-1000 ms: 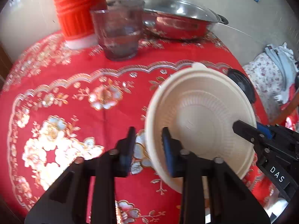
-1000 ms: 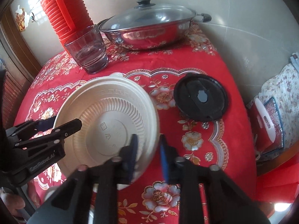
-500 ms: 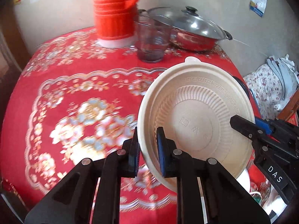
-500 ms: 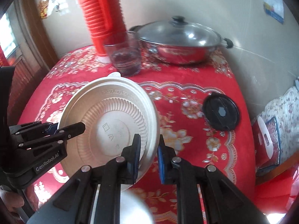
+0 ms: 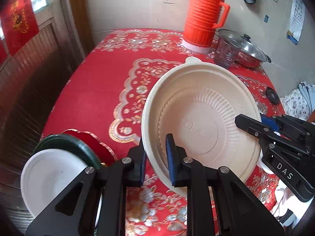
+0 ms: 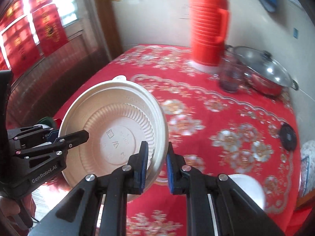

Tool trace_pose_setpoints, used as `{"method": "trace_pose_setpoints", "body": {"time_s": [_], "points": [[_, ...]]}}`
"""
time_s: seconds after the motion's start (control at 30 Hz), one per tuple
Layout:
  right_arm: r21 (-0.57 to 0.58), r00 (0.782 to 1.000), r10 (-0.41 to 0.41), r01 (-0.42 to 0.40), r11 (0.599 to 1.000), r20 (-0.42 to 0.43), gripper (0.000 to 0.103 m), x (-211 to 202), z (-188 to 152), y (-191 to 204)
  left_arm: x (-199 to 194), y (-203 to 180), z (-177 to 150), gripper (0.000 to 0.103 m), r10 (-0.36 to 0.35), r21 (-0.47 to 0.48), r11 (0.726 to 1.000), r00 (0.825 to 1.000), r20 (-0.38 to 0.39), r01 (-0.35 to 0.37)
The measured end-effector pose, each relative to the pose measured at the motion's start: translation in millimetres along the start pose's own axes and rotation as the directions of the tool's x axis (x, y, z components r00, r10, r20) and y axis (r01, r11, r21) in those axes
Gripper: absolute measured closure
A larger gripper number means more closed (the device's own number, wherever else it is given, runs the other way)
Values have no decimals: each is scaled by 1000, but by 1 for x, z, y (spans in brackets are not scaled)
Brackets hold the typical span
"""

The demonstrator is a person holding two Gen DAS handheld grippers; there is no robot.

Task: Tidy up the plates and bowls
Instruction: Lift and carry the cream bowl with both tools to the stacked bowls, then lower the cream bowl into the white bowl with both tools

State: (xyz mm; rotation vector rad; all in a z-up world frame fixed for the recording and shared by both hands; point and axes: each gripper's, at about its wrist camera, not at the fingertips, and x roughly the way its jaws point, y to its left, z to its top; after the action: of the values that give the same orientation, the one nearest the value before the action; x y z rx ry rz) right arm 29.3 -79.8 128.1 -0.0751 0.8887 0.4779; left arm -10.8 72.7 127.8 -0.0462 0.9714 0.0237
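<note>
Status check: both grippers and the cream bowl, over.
Left gripper and right gripper both clamped on cream bowl, opposite rims, held above the table. Stacked plates lower left. Nothing blocking.

glass (image 5: pixel 226 52) between thermos (image 5: pixel 204 13) and, seemingly, pot (image 5: pixel 248 52)

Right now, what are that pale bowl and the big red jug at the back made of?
The cream bowl looks like moulded plastic or pulp fibre, matte: thin rim, pressed ribs and embossed marks on its base. The red jug seems glossy ribbed plastic with a moulded handle, likely a thermos shell. Neither is certain from looks alone.
</note>
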Motion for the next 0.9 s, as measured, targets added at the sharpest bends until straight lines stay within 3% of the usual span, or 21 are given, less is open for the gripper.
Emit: {"method": "trace_pose_setpoints", "body": {"time_s": [0.23,0.5,0.73,0.9], "points": [[-132,995,101,-102,986,-16,84,12,7,91,-48,81,-36,85,88,-79,993,995,38,-85],[-260,985,154,-169,951,-77,84,34,1,170,-59,142,-80,84,145,-141,979,989,-7,-145],[-301,978,148,-187,935,-146,84,60,-11,194,-43,160,-96,84,146,-152,976,987,-61,-154],[-267,972,174,-211,940,-156,82,61,-10,188,-36,151,-95,84,224,-101,968,973,-59,-229]]}}
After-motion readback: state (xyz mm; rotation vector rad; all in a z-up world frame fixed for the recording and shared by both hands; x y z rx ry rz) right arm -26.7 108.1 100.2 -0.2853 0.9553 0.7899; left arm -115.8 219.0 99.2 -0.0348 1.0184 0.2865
